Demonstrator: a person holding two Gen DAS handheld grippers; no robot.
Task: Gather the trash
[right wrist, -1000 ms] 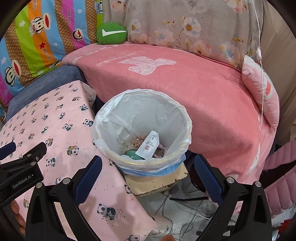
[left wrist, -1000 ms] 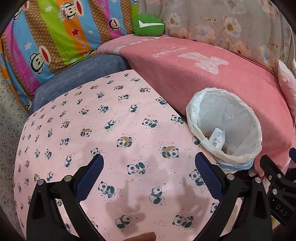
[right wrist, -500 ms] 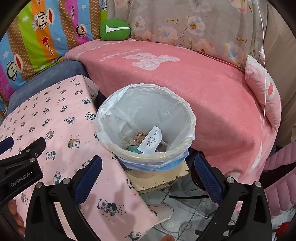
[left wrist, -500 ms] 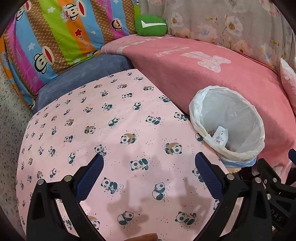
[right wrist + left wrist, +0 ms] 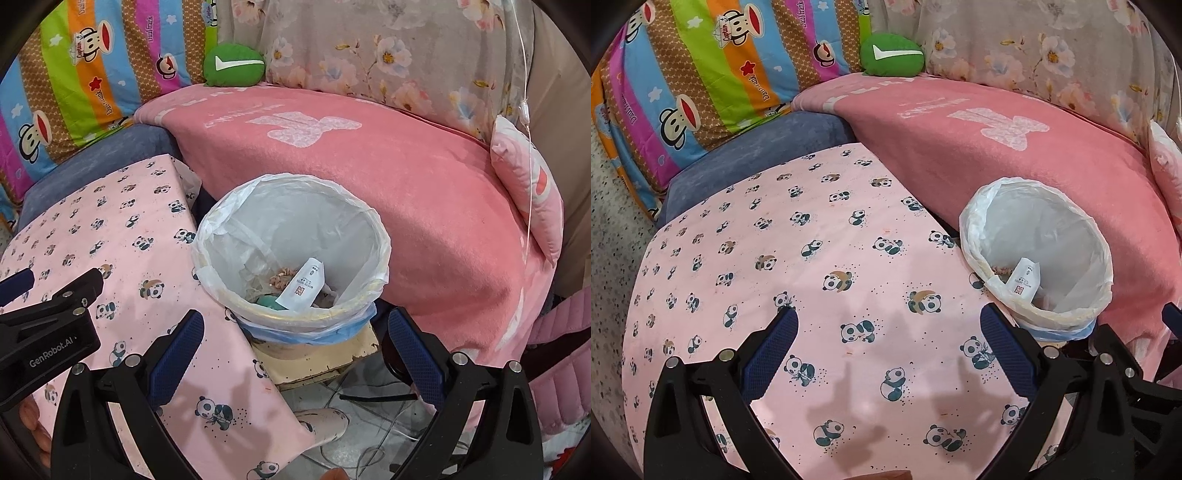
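A bin lined with a white plastic bag (image 5: 369, 221) (image 5: 1082, 236) stands beside the table's right edge, against the pink sofa. Inside lie a white paper packet (image 5: 304, 284) (image 5: 1025, 277), some crumbs and a green scrap. My right gripper (image 5: 295, 343) hovers open over the bin's near rim, nothing between its blue pads. My left gripper (image 5: 888, 343) is open above the panda-print tablecloth (image 5: 812, 258), holding nothing. The left gripper's black body (image 5: 48, 325) shows at the left of the right wrist view.
A pink blanket-covered sofa (image 5: 369, 155) curves behind the bin, with a green cushion (image 5: 234, 64), a striped monkey-print cushion (image 5: 701, 74) and a pink pillow (image 5: 528, 177). Under the bin sits a cream board (image 5: 317, 354); cables run across the tiled floor (image 5: 369, 424).
Both grippers have drawn back and risen slightly, so the bin and table look a little farther off. Both stay open and empty. The packet in the bin has not moved.
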